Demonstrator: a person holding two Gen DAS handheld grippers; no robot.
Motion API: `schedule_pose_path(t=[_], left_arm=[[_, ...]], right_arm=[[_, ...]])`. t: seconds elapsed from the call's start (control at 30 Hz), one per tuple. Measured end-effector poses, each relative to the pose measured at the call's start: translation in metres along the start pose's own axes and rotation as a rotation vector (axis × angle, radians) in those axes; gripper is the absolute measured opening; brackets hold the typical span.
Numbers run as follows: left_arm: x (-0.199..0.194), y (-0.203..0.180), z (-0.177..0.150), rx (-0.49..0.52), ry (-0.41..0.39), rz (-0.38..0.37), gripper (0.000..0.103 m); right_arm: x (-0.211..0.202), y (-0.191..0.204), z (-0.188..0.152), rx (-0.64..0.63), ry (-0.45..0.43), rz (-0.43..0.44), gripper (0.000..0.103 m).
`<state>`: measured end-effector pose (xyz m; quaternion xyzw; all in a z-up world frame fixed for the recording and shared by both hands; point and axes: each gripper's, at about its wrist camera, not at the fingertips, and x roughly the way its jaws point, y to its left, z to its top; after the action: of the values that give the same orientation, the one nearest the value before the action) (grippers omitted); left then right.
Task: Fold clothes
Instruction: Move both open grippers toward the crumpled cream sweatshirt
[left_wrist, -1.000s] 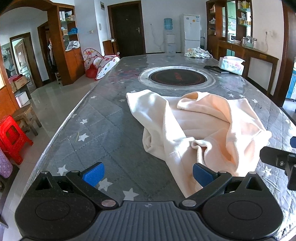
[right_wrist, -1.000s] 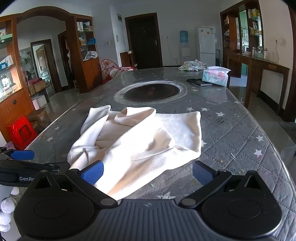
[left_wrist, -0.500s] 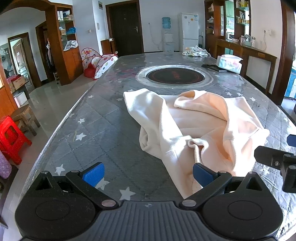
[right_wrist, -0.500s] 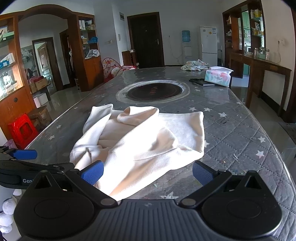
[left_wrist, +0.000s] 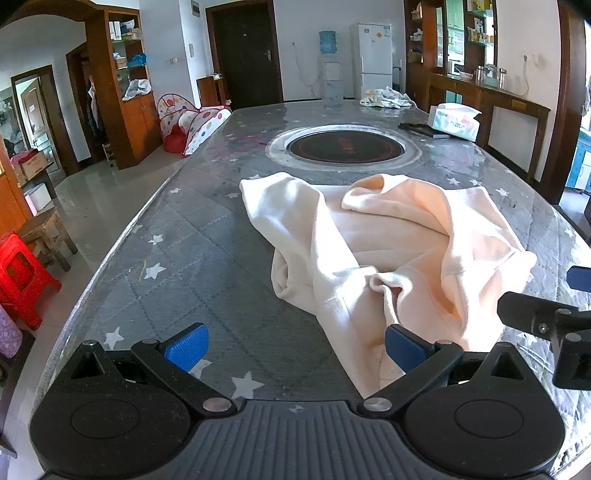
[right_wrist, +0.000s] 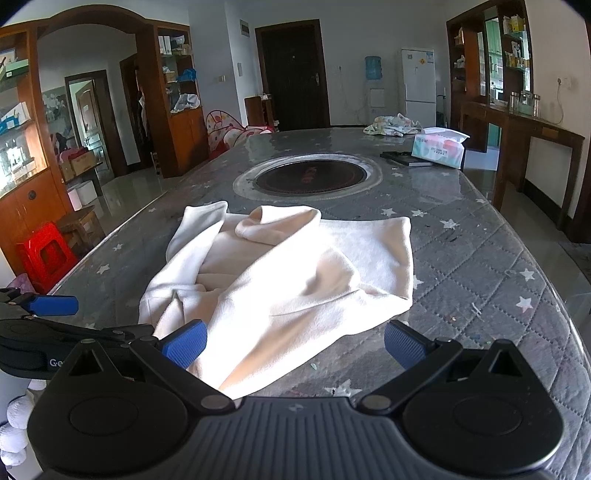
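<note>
A cream, peach-tinted garment (left_wrist: 388, 251) lies crumpled on the grey star-patterned table (left_wrist: 192, 258); it also shows in the right wrist view (right_wrist: 288, 280). My left gripper (left_wrist: 295, 345) is open and empty, just short of the garment's near edge, with its right pad close to the cloth. My right gripper (right_wrist: 293, 343) is open and empty, hovering over the garment's near hem. The right gripper shows at the right edge of the left wrist view (left_wrist: 554, 321). The left gripper shows at the left edge of the right wrist view (right_wrist: 55, 321).
A round inset hotplate (left_wrist: 345, 147) sits in the table's middle beyond the garment. A tissue pack (left_wrist: 456, 122), a dark flat object (left_wrist: 421, 129) and a bundle of cloth (left_wrist: 386, 98) lie at the far right. A red stool (left_wrist: 22, 273) and wooden stool stand on the floor at left.
Both grippers have drawn back and risen slightly, so the garment sits a little farther off. The garment has not moved. Both grippers stay open.
</note>
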<state>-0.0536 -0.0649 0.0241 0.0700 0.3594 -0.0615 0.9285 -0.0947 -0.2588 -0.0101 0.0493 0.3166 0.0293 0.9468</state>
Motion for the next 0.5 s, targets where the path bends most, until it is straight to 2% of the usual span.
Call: schedule_pose_path(t=[0.5], left_arm=[[0.0026,-0.0002,-0.0012,-0.002,0.011,0.002,0.103]], right_arm=[[0.0034,0.002,-0.0016,-0.004,0.013,0.0,0.103]])
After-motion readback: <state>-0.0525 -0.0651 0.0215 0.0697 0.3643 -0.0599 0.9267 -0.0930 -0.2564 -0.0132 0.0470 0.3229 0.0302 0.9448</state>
